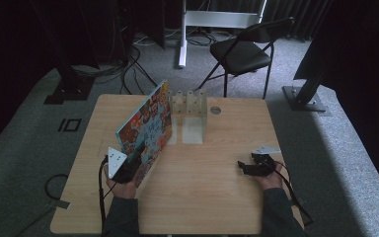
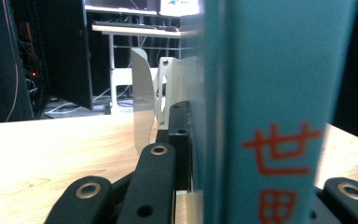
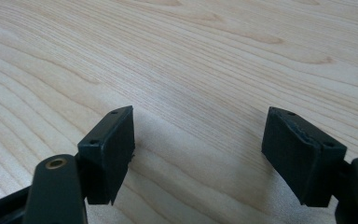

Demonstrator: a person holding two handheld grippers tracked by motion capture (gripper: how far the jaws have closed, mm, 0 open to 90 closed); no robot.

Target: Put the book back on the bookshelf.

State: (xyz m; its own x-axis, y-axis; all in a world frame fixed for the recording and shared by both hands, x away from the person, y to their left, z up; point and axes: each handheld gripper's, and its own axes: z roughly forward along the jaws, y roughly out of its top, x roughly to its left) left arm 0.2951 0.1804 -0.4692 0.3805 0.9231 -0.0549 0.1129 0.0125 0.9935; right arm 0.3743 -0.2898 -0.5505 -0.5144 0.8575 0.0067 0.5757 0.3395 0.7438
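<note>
A large picture book (image 1: 148, 123) with a colourful cover stands tilted on edge at the table's left. My left gripper (image 1: 136, 167) is shut on its near lower end. In the left gripper view the book's teal spine (image 2: 270, 93) with red characters rises between the jaws, and one black finger (image 2: 179, 135) lies flat against its left face. A white slotted book rack (image 1: 190, 106) stands at the back of the table, just past the book's far end; its curved dividers (image 2: 144, 102) are ahead of the left jaw. My right gripper (image 1: 244, 168) (image 3: 198, 154) rests open on the wood at the right, nothing between its pads.
The wooden table (image 1: 202, 187) has bare room in the middle and front. A round grommet (image 1: 215, 110) sits beside the rack. Beyond the far edge stand a black folding chair (image 1: 242, 52) and a white stand leg (image 1: 181, 34) on grey carpet.
</note>
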